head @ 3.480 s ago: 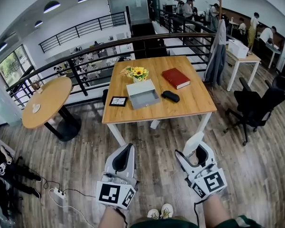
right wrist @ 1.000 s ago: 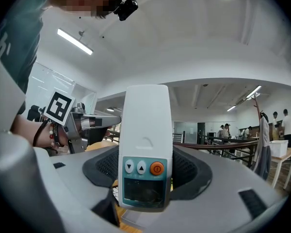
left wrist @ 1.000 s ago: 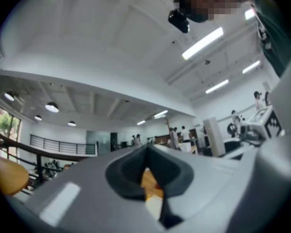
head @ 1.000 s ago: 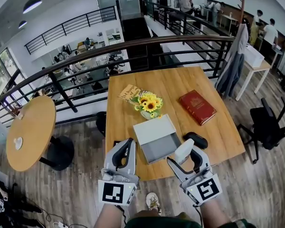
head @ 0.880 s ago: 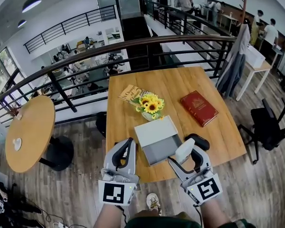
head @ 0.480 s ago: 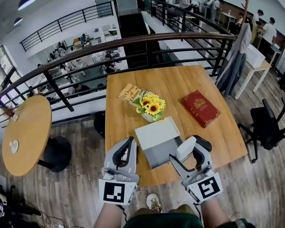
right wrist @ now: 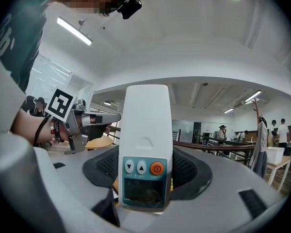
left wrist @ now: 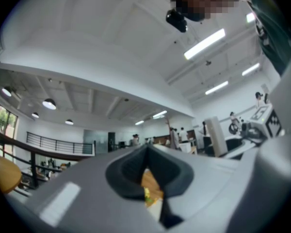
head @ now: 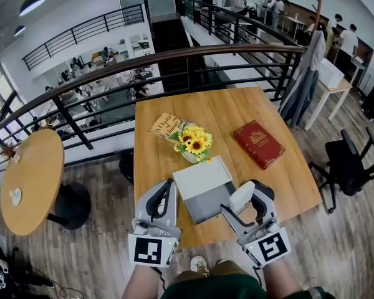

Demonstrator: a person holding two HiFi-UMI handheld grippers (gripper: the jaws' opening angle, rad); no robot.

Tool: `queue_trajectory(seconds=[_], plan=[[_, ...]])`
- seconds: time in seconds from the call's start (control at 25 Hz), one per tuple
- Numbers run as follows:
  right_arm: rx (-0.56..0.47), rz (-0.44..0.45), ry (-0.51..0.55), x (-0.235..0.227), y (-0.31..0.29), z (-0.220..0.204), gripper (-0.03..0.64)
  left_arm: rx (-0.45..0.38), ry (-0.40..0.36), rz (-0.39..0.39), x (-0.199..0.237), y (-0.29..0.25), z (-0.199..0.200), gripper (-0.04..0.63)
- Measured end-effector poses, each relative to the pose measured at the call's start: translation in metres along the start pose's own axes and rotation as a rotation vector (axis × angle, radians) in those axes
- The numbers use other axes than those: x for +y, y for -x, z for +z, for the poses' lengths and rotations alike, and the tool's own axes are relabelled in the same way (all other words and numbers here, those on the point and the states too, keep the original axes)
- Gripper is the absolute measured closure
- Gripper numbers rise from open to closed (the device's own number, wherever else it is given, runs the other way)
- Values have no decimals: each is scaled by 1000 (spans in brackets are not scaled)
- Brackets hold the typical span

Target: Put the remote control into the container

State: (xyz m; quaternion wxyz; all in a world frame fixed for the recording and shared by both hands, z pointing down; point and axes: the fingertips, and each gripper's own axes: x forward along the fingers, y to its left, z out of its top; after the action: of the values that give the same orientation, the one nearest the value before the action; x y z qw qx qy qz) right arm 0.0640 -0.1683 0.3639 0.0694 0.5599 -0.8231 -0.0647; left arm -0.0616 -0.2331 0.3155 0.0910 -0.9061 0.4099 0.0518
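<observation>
Only its own view shows buttons (right wrist: 156,168) on the remote control (right wrist: 146,115) the right gripper (right wrist: 146,171) clamps (left gripper (left wrist: 146,176) closed, empty).

Wooden table (head: 224,108) by railing | grey open container (head: 206,189) lay nr front edge, empty | sunflower pot (head: 193,146) stood just behind it | booklet (head: 165,125) back-left of pot | red book (head: 258,143) on right, apart | black case (head: 267,187) front-right, part hidden

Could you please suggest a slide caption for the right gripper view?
Right gripper clamps a white remote control, its orange button facing the camera.
</observation>
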Motion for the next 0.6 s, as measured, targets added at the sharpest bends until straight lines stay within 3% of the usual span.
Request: queue_trajectory(seconds=[0.2, 0.4, 0.6], plan=[[-6, 21, 0, -6, -2, 0, 318, 14, 1, 14, -5, -6, -4, 597], [-13, 52, -5, -14, -6, 1, 318, 27, -54, 56, -11, -15, -1, 597], [-19, 72, -1, -24, -9, 4, 318, 31, -6, 69, -13, -21, 0, 597]])
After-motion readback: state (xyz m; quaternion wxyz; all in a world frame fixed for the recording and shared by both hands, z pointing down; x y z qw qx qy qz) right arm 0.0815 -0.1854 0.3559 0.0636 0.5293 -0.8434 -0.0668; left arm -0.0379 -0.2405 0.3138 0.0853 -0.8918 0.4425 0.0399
